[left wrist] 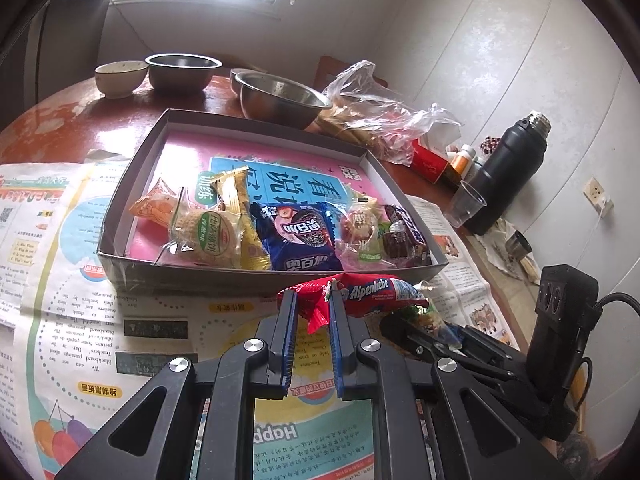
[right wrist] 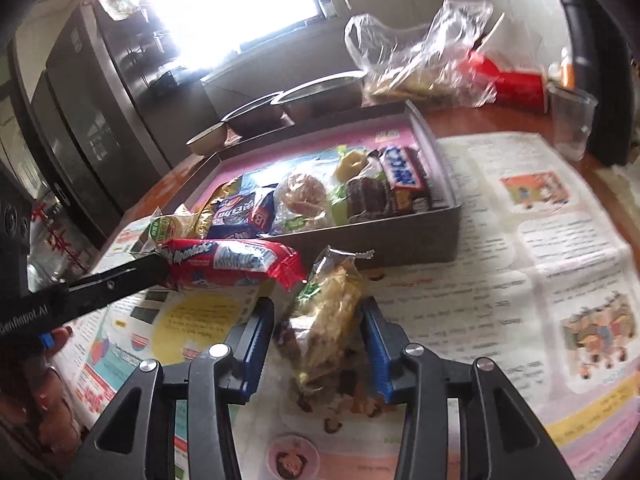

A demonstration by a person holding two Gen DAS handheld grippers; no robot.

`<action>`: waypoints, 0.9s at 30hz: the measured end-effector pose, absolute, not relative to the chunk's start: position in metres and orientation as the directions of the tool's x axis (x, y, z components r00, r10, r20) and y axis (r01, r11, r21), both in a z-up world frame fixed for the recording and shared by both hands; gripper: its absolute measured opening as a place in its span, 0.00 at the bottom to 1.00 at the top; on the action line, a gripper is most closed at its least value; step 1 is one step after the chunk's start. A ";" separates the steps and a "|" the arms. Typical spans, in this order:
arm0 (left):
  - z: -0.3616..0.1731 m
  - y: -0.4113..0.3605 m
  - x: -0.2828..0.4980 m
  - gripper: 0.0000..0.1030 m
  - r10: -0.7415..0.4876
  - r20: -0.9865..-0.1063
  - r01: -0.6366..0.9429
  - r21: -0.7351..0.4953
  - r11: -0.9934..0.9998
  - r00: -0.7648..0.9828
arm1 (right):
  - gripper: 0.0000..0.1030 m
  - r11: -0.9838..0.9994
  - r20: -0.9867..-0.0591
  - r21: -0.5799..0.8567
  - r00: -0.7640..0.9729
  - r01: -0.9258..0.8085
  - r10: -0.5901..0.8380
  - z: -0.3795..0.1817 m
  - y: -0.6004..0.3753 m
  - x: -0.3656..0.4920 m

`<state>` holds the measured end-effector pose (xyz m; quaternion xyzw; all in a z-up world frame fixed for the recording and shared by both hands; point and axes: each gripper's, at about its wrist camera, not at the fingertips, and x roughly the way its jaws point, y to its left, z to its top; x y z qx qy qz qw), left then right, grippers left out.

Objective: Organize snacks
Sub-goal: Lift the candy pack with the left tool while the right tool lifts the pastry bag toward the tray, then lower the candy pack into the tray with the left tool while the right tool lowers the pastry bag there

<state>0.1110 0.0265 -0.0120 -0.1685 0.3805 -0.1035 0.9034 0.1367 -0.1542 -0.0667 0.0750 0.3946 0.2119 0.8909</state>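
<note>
A grey shallow box point(left wrist: 132, 184) point(right wrist: 360, 236) with a pink lining holds several wrapped snacks, among them a blue packet point(left wrist: 298, 236) and a dark chocolate bar point(left wrist: 404, 232) point(right wrist: 404, 176). My left gripper point(left wrist: 314, 304) is shut on the end of a red Alpenliebe packet point(left wrist: 372, 292) point(right wrist: 232, 264), held above the newspaper just in front of the box. My right gripper point(right wrist: 318, 316) is shut on a clear-wrapped green and yellow snack point(right wrist: 324, 316), held beside the red packet; in the left wrist view this snack point(left wrist: 420, 316) shows only partly.
Newspaper point(left wrist: 80, 320) covers the red table. Behind the box stand metal bowls point(left wrist: 280, 96), a white bowl point(left wrist: 120, 76) and crumpled plastic bags point(left wrist: 380, 120). To the right are a red carton point(left wrist: 430, 160), a clear cup point(left wrist: 466, 204) and a black flask point(left wrist: 508, 172).
</note>
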 end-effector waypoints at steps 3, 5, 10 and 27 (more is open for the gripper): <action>-0.011 0.029 0.111 0.15 -0.311 -0.648 0.056 -0.383 0.922 0.695 | 0.37 0.896 -0.662 0.298 0.605 -0.329 0.442 -0.066 -0.153 0.139; -0.008 0.030 0.110 0.15 -0.306 -0.643 0.055 -0.380 0.923 0.702 | 0.34 0.890 -0.651 0.317 0.607 -0.328 0.456 -0.064 -0.156 0.138; 0.001 0.032 0.105 0.15 -0.303 -0.626 0.060 -0.378 0.924 0.719 | 0.30 0.896 -0.620 0.298 0.648 -0.328 0.444 -0.051 -0.163 0.132; 0.026 0.048 0.104 0.15 -0.247 -0.587 0.023 -0.362 0.932 0.771 | 0.30 0.903 -0.557 0.269 0.711 -0.334 0.429 -0.018 -0.176 0.133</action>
